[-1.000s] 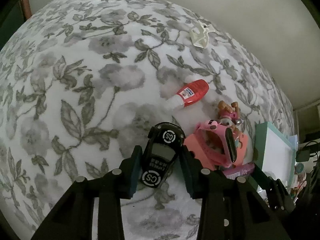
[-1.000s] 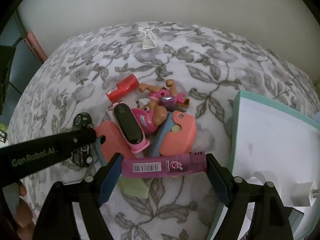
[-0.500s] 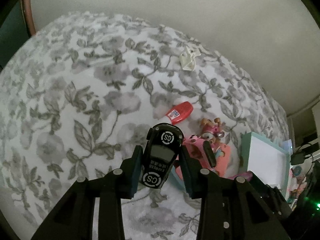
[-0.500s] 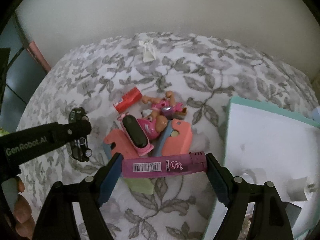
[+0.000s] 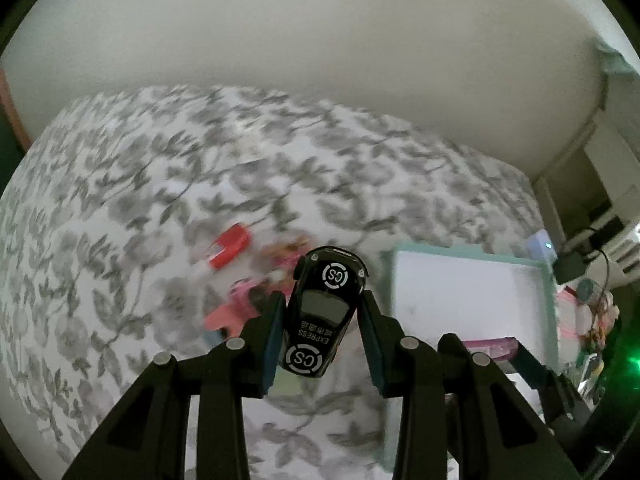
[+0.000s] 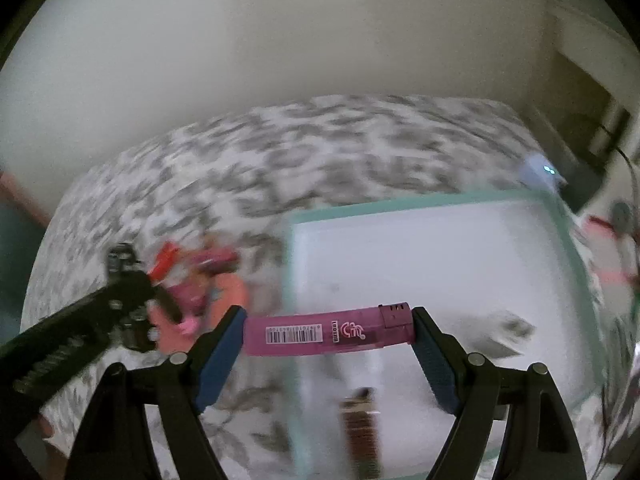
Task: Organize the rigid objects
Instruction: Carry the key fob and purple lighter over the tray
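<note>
My left gripper (image 5: 322,322) is shut on a black toy car (image 5: 324,312) with white "CS" rings, held above the floral bedspread. My right gripper (image 6: 326,332) is shut on a pink lighter (image 6: 326,332), gripped end to end, over the left edge of the teal-rimmed white tray (image 6: 440,204). The tray also shows right of the car in the left wrist view (image 5: 472,262). A blurred pile of pink and coral toys (image 6: 204,280) and a red tube (image 5: 230,246) lie on the bed left of the tray. The left gripper with the car shows at the left of the right wrist view (image 6: 120,292).
The floral bedspread (image 5: 120,208) spreads to the left and back, with a pale wall behind. A dark brownish object (image 6: 360,428) lies in the tray's near part. A charger and cables (image 5: 576,264) sit past the tray at the right.
Both grippers have risen and swung right toward the tray. The car is lifted off the bed; the lighter is now over the tray's left edge. Both views are motion-blurred.
</note>
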Motion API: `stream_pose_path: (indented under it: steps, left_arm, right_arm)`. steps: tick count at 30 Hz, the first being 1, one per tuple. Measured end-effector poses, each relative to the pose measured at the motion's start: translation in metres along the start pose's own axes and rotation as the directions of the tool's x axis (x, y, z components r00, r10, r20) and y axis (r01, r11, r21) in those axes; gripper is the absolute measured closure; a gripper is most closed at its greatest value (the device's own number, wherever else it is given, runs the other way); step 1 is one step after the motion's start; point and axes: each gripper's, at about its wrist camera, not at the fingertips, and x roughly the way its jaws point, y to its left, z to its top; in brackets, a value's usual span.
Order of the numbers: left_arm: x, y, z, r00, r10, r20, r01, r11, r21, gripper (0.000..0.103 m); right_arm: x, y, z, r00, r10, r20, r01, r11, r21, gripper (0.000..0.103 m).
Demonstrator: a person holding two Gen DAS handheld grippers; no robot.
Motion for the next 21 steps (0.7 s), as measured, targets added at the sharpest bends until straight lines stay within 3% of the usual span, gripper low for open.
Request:
stream_pose_path:
  steps: [12,21]
  left_arm:
    - [0.028,-0.075,0.004,0.999,-0.034,-0.020,0.036,0.992,0.125,0.065]
    - [0.061,-0.107,0.000,0.999,-0.012,-0.045,0.021,0.980,0.199,0.065]
  right_arm:
    - [0.000,-0.071,0.019,0.984,-0.166,0.059,0.160,0.983,0.095,0.019]
    - [0.016,-0.123,0.022,0.970,-0.244,0.014,0.237,0.952,0.194,0.019]
